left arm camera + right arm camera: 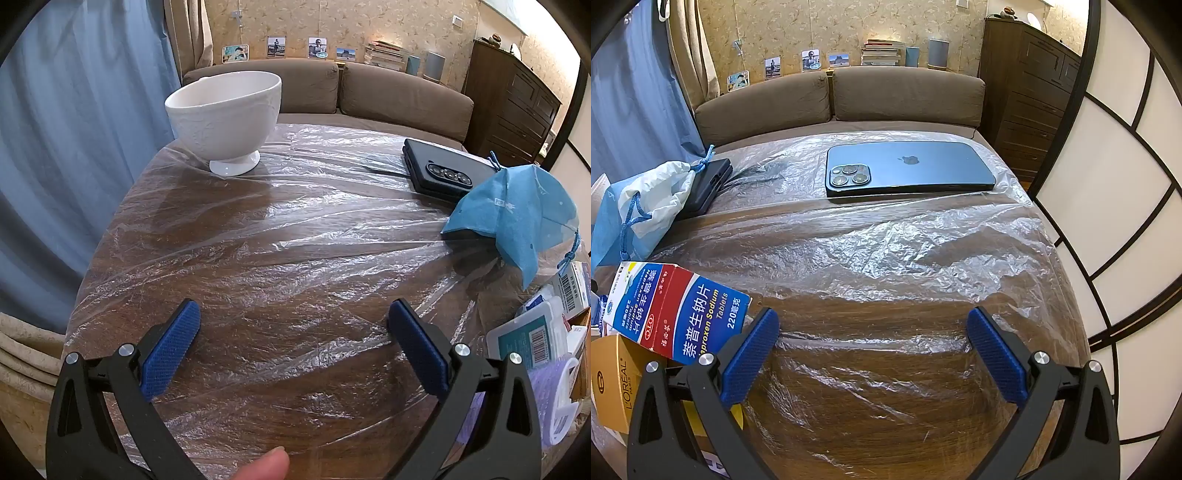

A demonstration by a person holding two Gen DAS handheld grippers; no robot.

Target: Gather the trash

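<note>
I see a blue face mask (517, 218) lying crumpled at the table edge, its cord loops loose, one corner resting against a dark phone. Just beside it, a red-and-blue tablet box (679, 314) lies flat, overhanging other cartons.

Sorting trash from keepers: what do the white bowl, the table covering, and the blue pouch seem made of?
White bowl: likely glazed ceramic, with a glossy sheen and embossed relief on its wall.
Table covering: thin clear plastic film, crinkled and glinting, over what looks like dark wood.
Blue pouch: probably non-woven fabric, matte, softly creased, with a cord drawstring.
</note>
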